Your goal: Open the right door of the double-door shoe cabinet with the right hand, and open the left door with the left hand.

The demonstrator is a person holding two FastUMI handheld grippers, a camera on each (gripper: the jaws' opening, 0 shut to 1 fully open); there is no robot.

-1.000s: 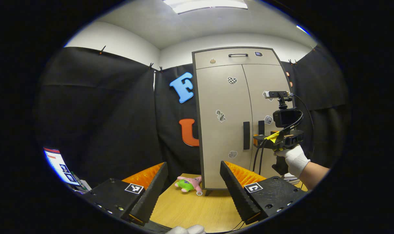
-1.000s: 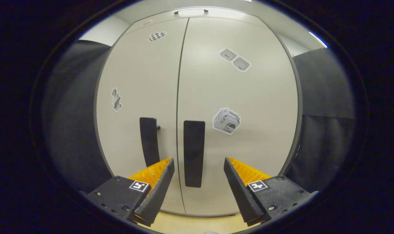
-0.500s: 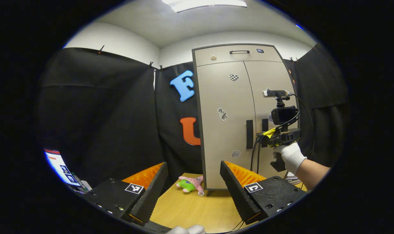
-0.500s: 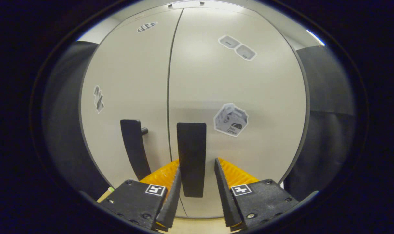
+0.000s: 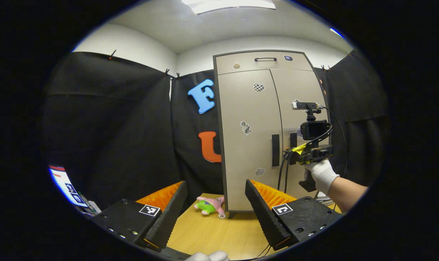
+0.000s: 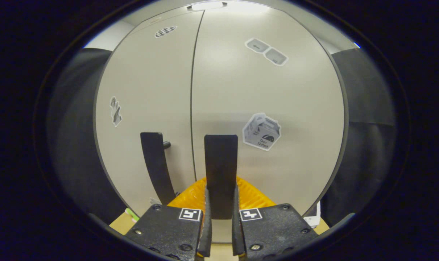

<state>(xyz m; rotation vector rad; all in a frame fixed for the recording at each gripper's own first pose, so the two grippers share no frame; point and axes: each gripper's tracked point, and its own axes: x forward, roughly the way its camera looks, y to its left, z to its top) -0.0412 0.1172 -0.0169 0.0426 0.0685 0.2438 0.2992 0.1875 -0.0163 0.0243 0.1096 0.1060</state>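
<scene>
A tall beige shoe cabinet [image 5: 255, 119] stands on the wooden table, both doors closed. In the right gripper view my right gripper [image 6: 220, 203] is shut on the right door's black handle [image 6: 221, 163], one finger against each side of it. The left door's black handle [image 6: 154, 163] is free beside it. In the left gripper view my left gripper [image 5: 215, 204] hangs open over the table, well short of the cabinet, with nothing between its fingers. That view also has the right gripper [image 5: 295, 154] at the right handle, held by a gloved hand [image 5: 322, 175], and the left handle [image 5: 275, 150].
A pink and green plush toy [image 5: 209, 205] lies on the wooden table [image 5: 212, 232] by the cabinet's left foot. Black cloth walls close in on both sides. A lit screen [image 5: 65, 185] sits at the far left. Stickers dot the doors.
My right gripper moved up to the right door's handle and closed on it, from open a second ago. The left gripper has hardly moved.
</scene>
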